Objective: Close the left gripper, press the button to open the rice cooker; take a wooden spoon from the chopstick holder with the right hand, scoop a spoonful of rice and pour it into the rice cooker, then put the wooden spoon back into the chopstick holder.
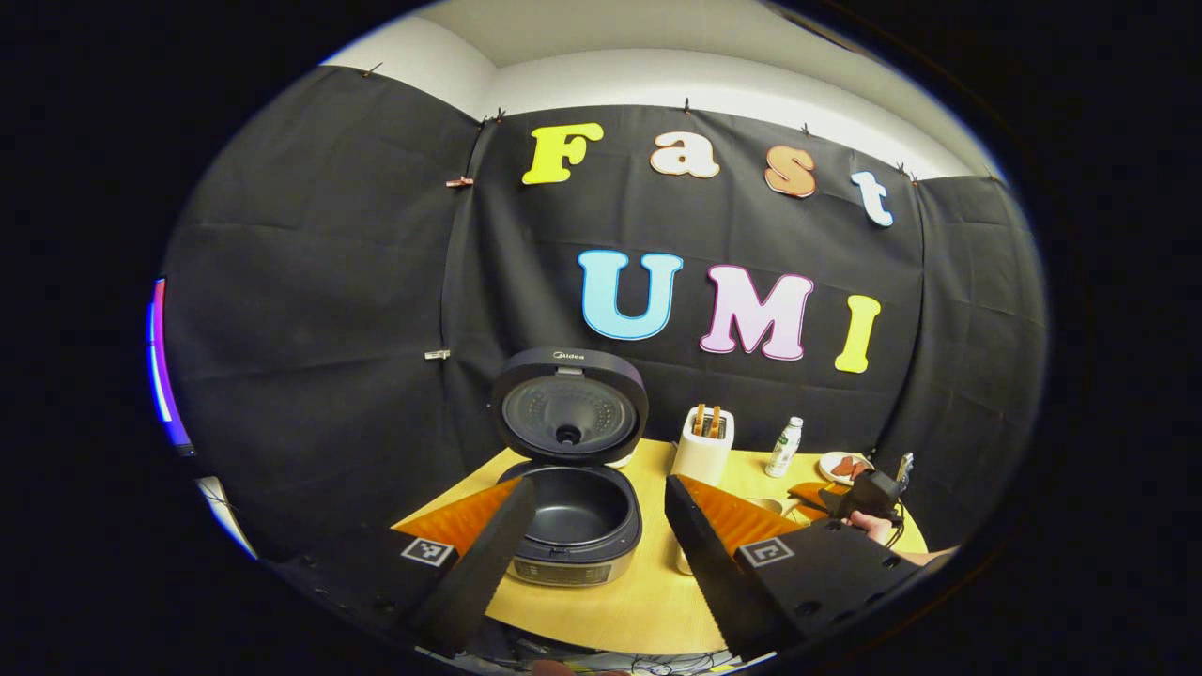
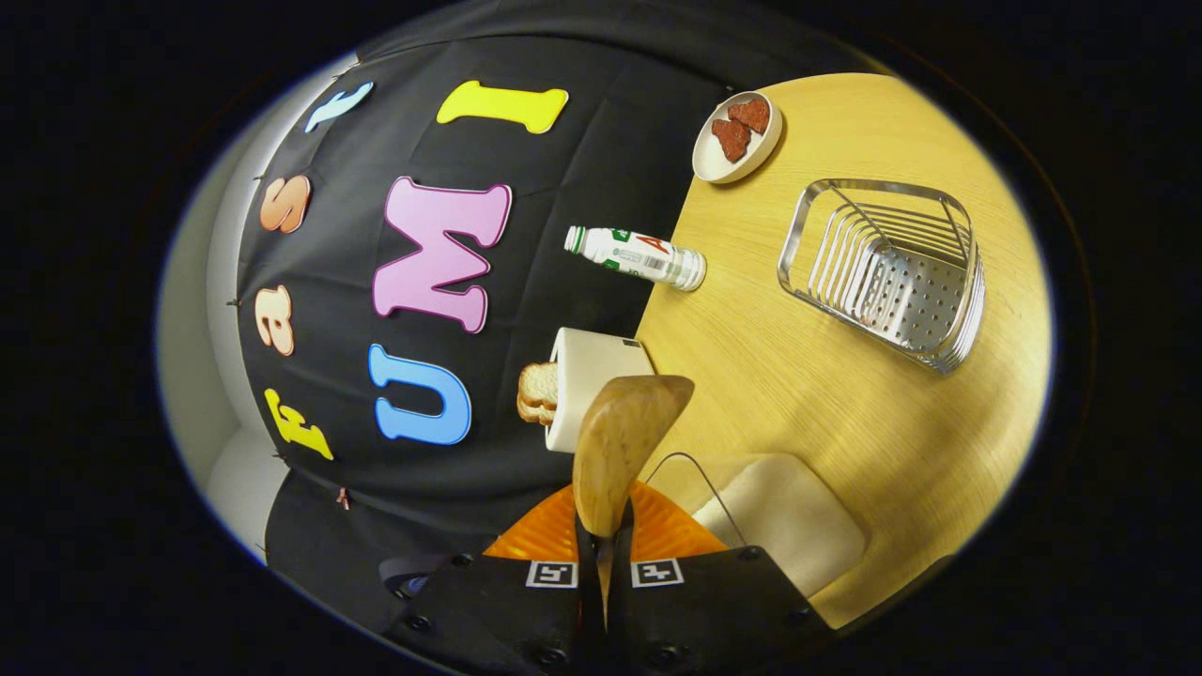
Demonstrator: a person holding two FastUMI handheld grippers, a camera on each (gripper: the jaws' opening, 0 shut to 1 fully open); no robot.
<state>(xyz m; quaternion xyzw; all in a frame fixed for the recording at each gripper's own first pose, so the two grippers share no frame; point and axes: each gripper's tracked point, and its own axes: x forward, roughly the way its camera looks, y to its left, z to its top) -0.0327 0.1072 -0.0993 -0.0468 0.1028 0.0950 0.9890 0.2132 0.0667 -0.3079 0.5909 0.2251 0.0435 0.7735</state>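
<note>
The right gripper [image 2: 606, 526] has its jaws pinched tight on the handle of the spoon [image 2: 620, 441], whose long axis runs straight out from the jaws toward 12 o'clock, the bowl end standing clear above them. In the right gripper view the whole scene is rolled on its side, so the surface [image 2: 845, 394] fills the right half. Just beside the spoon's bowl, at about 4 o'clock, sits a clear container of rice [image 2: 784, 516]; by my judgement that is the next stop, and the spoon would have to tip down and to that side to scoop. The toaster [image 2: 592, 376] lies right behind the bowl, with the bottle [image 2: 639, 255] at 12, the wire holder [image 2: 887, 272] at 2 and the plate [image 2: 737, 136] at 1.

The left gripper [image 1: 592, 545] has its jaws spread wide and grips nothing. Between them, dead ahead, the cooker [image 1: 577, 521] stands with its lid [image 1: 569, 406] up and the pot bare, so the button step looks done. The right gripper and its hand [image 1: 878, 526] appear at 3 o'clock, well apart from the cooker, on the far side of the toaster.

The left gripper view gives the cooker and the gap to the right hand; the right gripper view gives the grip on the spoon and the rice
</note>
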